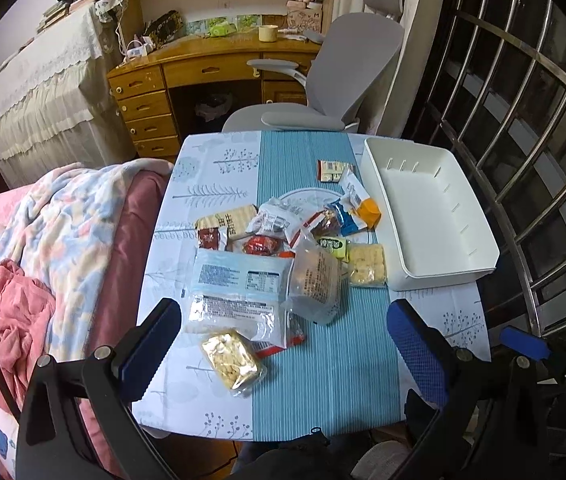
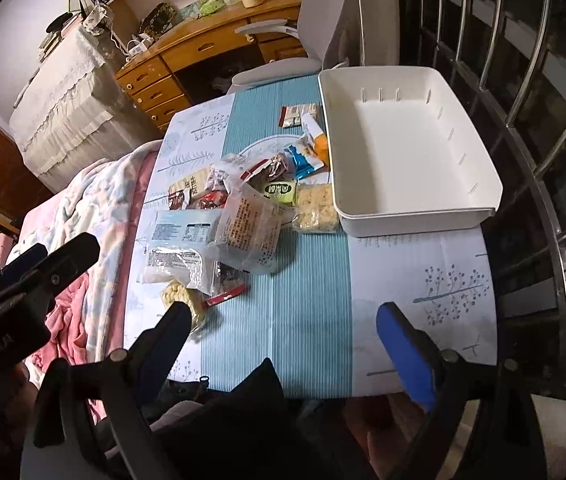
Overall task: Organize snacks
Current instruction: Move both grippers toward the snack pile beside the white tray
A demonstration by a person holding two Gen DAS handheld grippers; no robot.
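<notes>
surface: small table point(image 1: 315, 400) under a pale tree-print cloth with a teal striped centre band. a loose heap of plastic-wrapped snack packets point(image 1: 283, 248) lies on the band, mid-table; one clear packet of pale puffed pieces point(image 1: 233, 362) sits at the near edge of the heap, close to the left gripper. a white rectangular plastic bin point(image 2: 407, 216) with slotted inner walls stands just right of the heap, nothing in it.

room: wooden desk with drawers point(image 1: 155, 96) and a grey office chair point(image 1: 347, 76) beyond the table; bed with pink and pastel blankets point(image 1: 43, 240) to the left; steel window bars point(image 2: 539, 120) to the right.

left gripper point(image 1: 285, 332): jaws wide apart, nothing between them, above the near table edge. right gripper point(image 2: 283, 332): jaws likewise wide apart, holding nothing.
</notes>
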